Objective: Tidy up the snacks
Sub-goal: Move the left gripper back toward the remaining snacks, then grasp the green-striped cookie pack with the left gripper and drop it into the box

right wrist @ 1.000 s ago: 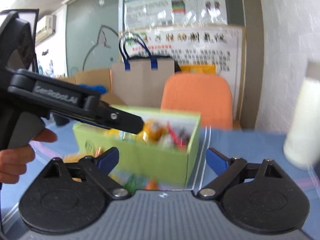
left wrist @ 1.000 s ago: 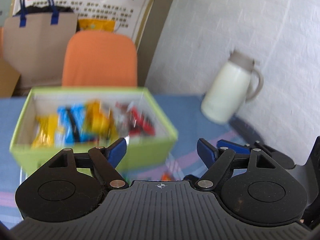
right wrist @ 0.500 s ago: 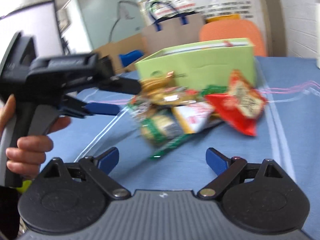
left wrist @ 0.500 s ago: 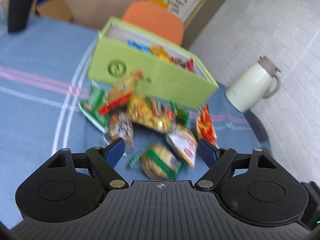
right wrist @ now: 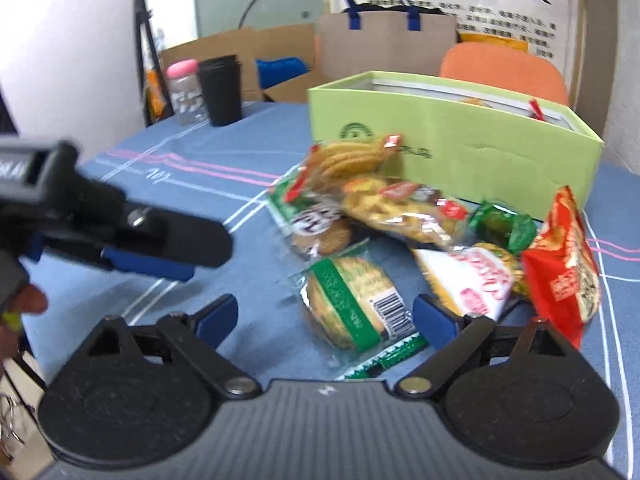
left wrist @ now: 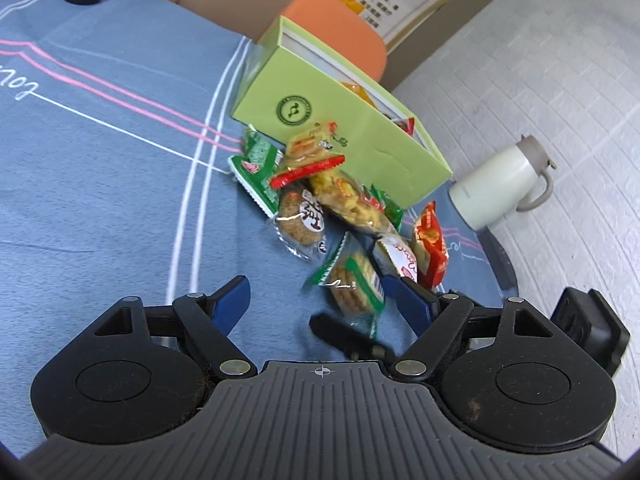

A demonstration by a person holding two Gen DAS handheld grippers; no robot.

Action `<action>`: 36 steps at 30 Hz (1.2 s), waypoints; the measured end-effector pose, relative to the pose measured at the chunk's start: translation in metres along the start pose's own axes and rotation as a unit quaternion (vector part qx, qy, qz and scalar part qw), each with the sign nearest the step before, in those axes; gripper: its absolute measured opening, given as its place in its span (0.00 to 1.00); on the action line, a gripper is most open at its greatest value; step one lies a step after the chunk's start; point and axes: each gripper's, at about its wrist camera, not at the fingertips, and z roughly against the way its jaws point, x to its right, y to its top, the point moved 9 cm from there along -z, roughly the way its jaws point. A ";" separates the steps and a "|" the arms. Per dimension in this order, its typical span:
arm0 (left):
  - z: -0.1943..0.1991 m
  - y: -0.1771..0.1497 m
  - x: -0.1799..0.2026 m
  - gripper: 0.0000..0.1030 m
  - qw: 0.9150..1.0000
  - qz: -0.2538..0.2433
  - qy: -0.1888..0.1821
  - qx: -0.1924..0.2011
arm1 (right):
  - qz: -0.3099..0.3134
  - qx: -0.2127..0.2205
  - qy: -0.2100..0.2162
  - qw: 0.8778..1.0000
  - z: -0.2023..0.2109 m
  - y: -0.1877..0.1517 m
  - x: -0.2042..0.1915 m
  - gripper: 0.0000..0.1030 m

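An open light-green box [left wrist: 352,136] [right wrist: 460,148] with snacks inside stands on the blue tablecloth. In front of it lies a loose pile of snack packets [left wrist: 332,196] [right wrist: 380,200]. Nearest is a clear packet of round biscuits with a green band [left wrist: 354,284] [right wrist: 348,304]. It lies flat on the cloth between the fingers of both grippers, and no pad presses on it. My left gripper [left wrist: 316,280] [right wrist: 160,248] is opening, low over the cloth. My right gripper [right wrist: 325,302] is open, close beside the left. A red packet [left wrist: 430,248] [right wrist: 568,272] lies at the pile's right end.
A white jug [left wrist: 496,184] stands right of the box near the rounded table edge [left wrist: 502,268]. A black cup [right wrist: 220,92] and a pink-lidded jar [right wrist: 184,92] are at the far left. An orange chair [right wrist: 504,68] and a paper bag [right wrist: 384,40] are behind the table.
Both grippers have come down and closer to the snack pile, which now fills the lower views. The left view has rolled. Both stayed open.
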 end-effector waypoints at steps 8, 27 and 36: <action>-0.021 0.000 0.016 0.65 0.999 -0.016 -0.021 -0.030 | 0.015 0.006 -0.035 0.999 0.001 0.000 -0.008 0.90; -0.026 0.013 0.066 0.00 0.997 -0.049 -0.046 -0.031 | 0.049 0.070 0.013 0.996 0.040 0.046 -0.005 0.65; -0.078 0.151 0.106 0.00 0.993 -0.111 -0.040 0.024 | 0.071 0.105 -0.007 0.992 -0.017 0.168 0.071 0.64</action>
